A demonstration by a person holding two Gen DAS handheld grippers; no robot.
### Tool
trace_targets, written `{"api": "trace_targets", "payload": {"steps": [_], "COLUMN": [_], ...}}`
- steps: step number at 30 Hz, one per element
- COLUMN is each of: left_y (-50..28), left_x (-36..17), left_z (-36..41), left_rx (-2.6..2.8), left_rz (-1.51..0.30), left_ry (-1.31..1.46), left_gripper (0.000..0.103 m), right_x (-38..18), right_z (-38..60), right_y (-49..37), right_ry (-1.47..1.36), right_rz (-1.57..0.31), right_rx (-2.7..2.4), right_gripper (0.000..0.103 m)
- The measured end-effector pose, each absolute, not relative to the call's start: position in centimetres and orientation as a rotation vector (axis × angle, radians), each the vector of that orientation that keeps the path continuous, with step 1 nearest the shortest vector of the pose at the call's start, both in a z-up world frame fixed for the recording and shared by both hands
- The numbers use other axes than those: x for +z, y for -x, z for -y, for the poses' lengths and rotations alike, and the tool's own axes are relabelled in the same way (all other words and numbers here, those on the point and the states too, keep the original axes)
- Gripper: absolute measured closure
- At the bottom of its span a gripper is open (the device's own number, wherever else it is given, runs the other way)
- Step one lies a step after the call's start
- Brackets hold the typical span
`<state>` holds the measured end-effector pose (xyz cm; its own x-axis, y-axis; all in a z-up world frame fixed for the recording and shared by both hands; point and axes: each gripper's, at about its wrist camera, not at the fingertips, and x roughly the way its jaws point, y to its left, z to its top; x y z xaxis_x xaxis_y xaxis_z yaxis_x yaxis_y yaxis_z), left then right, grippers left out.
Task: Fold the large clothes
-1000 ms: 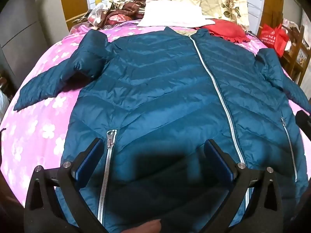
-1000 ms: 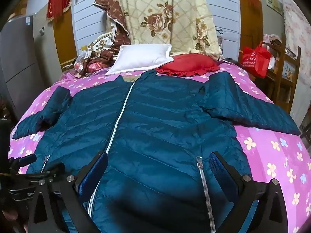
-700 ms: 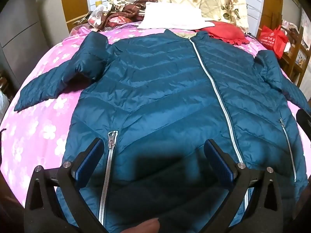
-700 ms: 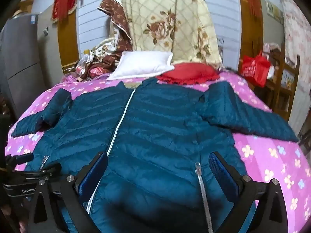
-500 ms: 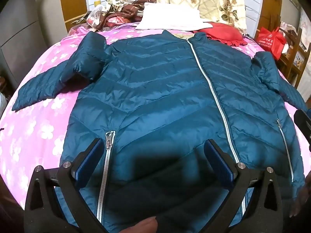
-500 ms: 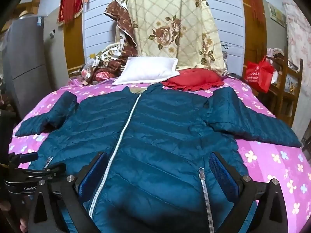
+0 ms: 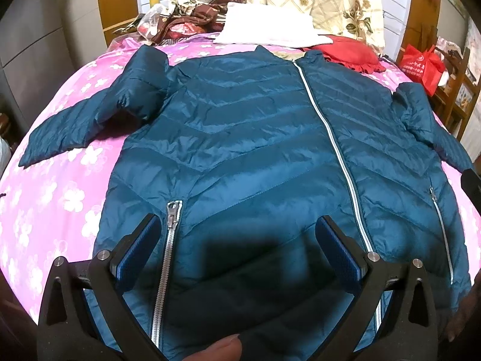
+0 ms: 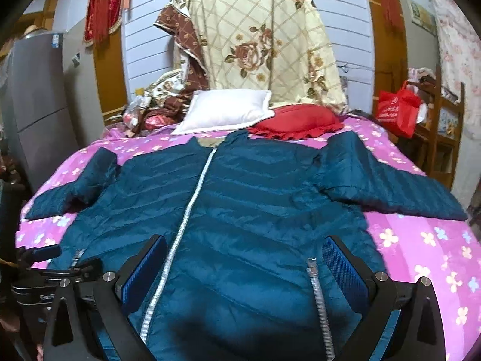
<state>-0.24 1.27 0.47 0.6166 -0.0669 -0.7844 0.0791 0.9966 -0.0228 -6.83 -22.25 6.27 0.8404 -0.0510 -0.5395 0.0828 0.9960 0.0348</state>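
Note:
A teal quilted jacket [image 7: 246,138] [image 8: 255,210] lies flat and zipped, front up, on a pink flowered bedspread [image 7: 57,192] [image 8: 427,246]. Both sleeves spread sideways; the left sleeve [image 7: 90,117] is bent at the elbow, and the right sleeve [image 8: 387,183] lies straight. My left gripper [image 7: 237,243] hovers open over the hem, near the left pocket zipper [image 7: 170,234]. My right gripper [image 8: 245,258] is open above the hem's right half, between the centre zipper [image 8: 192,204] and the right pocket zipper [image 8: 315,282]. Neither holds anything. The left gripper's body [image 8: 45,273] shows at the right wrist view's lower left.
A white pillow [image 8: 224,114] and a red cushion [image 8: 297,121] lie at the head of the bed, with a floral cloth [image 8: 264,45] hanging behind. Crumpled fabric is piled at the back left. A red bag [image 8: 396,112] and wooden shelf stand right; a grey cabinet [image 8: 36,99] stands left.
The right gripper's view has tilted upward, showing more wall and less hem. The left gripper has barely shifted. The jacket has not moved.

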Motion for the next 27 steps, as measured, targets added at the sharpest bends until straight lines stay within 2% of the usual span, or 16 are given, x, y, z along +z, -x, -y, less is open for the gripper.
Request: {"api": "trace_targets", "payload": {"steps": [7,12,19,27], "left_y": [0.5,1.4,0.4,0.3], "left_x": [1.0,2.1,0.9,0.6], "left_z": [-1.3,-1.0,-1.0,-2.3], "left_rx": [-0.116,-0.153,-0.144,-0.068], "left_rz": [-0.882,-0.763,-0.868,-0.834], "left_ry": [0.005,-0.002,-0.028,-0.016], "left_gripper": [0.000,0.000,0.000,0.001], "right_x": [6.4,6.5,6.4,6.5], "right_z": [22.5,22.6,22.5,22.4], "right_y": [7.0,7.1,7.2,7.3], "right_ry": [-0.017,-0.022,-0.036,-0.024], "right_rz": [-0.580,-0.577,-0.582,-0.581], "right_rx": [-0.135,-0.128,-0.122,-0.125], "right_gripper": [0.000,0.000,0.000,0.000]}}
